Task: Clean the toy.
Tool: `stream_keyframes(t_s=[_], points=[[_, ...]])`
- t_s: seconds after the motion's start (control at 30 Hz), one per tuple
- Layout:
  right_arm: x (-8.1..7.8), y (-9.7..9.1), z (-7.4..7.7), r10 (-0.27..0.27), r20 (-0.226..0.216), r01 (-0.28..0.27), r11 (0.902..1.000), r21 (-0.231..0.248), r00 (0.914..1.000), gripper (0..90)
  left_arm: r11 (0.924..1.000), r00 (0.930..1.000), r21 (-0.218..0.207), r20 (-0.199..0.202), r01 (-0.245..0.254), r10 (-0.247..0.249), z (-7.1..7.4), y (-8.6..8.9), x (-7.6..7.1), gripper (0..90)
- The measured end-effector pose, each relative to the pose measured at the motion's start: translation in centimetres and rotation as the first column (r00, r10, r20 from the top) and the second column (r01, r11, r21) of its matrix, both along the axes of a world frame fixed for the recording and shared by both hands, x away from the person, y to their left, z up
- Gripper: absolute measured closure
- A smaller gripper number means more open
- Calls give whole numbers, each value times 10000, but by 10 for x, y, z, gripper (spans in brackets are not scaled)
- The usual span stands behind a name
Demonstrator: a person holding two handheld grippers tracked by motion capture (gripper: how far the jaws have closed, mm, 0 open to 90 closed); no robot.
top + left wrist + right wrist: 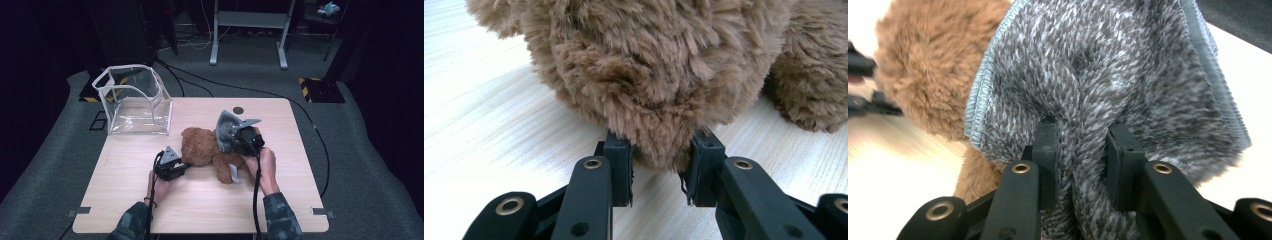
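High view: wood table (280, 200), grey carpet (370, 165) w/ cables.

A shaggy brown teddy bear (200, 146) lies mid-table on the pale wood; a grey knitted garment (225, 129) stands bunched, lifted, against its upper side.

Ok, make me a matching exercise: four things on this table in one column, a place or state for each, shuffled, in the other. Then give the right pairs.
Things:
1. teddy bear
2. grey knitted cloth
3. clear plastic box
4. left gripper

Places or states:
A. stands empty at the table's far left corner
B. pinched in the right gripper
C. lies at the middle of the table
D. shut on brown plush

Pairs: 1-C, 2-B, 3-A, 4-D
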State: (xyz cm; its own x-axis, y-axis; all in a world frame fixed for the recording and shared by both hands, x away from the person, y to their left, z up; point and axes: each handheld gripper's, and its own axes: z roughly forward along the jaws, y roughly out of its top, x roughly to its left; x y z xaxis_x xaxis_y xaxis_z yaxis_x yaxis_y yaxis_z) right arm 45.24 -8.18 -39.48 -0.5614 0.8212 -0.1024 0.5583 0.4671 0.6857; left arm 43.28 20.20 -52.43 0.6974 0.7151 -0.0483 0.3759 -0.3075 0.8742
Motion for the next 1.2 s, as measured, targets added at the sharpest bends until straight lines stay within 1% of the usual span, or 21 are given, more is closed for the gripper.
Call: stream_keyframes(t_s=[0.07, 0.1, 0.13, 0.2, 0.27, 0.3, 0.33, 0.47, 0.53, 0.67, 0.7, 0.77, 0.87, 0.93, 0.97, 1.0, 1.03, 1.07, 1.13, 1.17, 1.2], points=[[4, 8, -6, 66, -207, -73, 9994, -331, 9998, 711, 10000, 10000, -48, 55, -41, 41, 0, 0, 0, 683], [6, 8, -10, 53, -253, -65, 9987, -503, 9997, 712, 10000, 10000, -41, 25, 8, -8, 0, 0, 0, 683], [7, 6, -13, -15, -302, 2, 9991, -422, 9995, 712, 10000, 10000, -21, 0, 41, -41, 0, 0, 0, 683], [8, 1, -16, -168, -322, 165, 9998, -88, 9993, 714, 10000, 10000, -23, 8, 44, -44, 0, 0, 0, 683], [6, -4, -16, -377, -360, 371, 9992, -162, 9986, 714, 10000, 10000, -19, 5, 57, -57, 0, 0, 0, 683], [6, -7, -16, -374, -330, 365, 9990, -258, 9988, 714, 10000, 10000, -25, 5, 55, -55, 0, 0, 0, 683], [6, -10, -17, -489, -296, 479, 9982, -349, 9984, 714, 10000, 10000, -30, 12, 47, -47, 0, 0, 0, 683], [6, -26, -19, -878, -437, 867, 9958, -283, 9952, 715, 10000, 10000, -48, 13, 56, -56, 0, 0, 0, 683], [7, -34, -21, -1004, -400, 991, 9945, -334, 9941, 715, 10000, 10000, -35, 9, 59, -59, 0, 0, 0, 683], [6, -46, -27, -1429, -415, 1413, 9892, -392, 9889, 714, 10000, 10000, -16, 5, 53, -53, 0, 0, 0, 683], [6, -48, -28, -1559, -508, 1537, 9871, -441, 9865, 714, 10000, 10000, -13, 7, 51, -51, 0, 0, 0, 683], [6, -51, -32, -1654, -520, 1613, 9840, -753, 9849, 714, 10000, 10000, 15, -22, 72, -72, 0, 0, 0, 683], [7, -56, -33, -1773, -669, 1721, 9820, -773, 9819, 712, 10000, 10000, 24, -28, 63, -63, 0, 0, 0, 683], [6, -57, -30, -1719, -628, 1677, 9835, -672, 9831, 712, 10000, 10000, 12, -16, 31, -31, 0, 0, 0, 683], [4, -55, -25, -1750, -541, 1713, 9830, -654, 9831, 712, 10000, 10000, 54, 38, 19, -19, 0, 0, 0, 683], [2, -53, -21, -1670, -381, 1645, 9844, -623, 9852, 712, 10000, 10000, 60, 29, 25, -25, 0, 0, 0, 683], [0, -50, -16, -1577, -257, 1566, 9868, -412, 9871, 712, 9999, 10000, 85, 4, 57, -57, 0, 1, 0, 683], [-2, -46, -11, -1456, -244, 1451, 9892, -224, 9890, 711, 10000, 10000, 87, 6, 47, -47, 0, 0, 0, 683], [-3, -37, -3, -1055, -42, 1055, 9944, 4, 9944, 711, 9999, 10000, 93, 4, 50, -50, 0, 0, 0, 684], [-4, -30, -1, -938, -73, 938, 9956, 78, 9956, 711, 9999, 10000, 92, -4, 50, -50, 0, 0, 0, 683], [-4, -25, 0, -751, -27, 751, 9972, 16, 9972, 711, 10000, 10000, 84, -1, 42, -42, 0, 0, 0, 684]])
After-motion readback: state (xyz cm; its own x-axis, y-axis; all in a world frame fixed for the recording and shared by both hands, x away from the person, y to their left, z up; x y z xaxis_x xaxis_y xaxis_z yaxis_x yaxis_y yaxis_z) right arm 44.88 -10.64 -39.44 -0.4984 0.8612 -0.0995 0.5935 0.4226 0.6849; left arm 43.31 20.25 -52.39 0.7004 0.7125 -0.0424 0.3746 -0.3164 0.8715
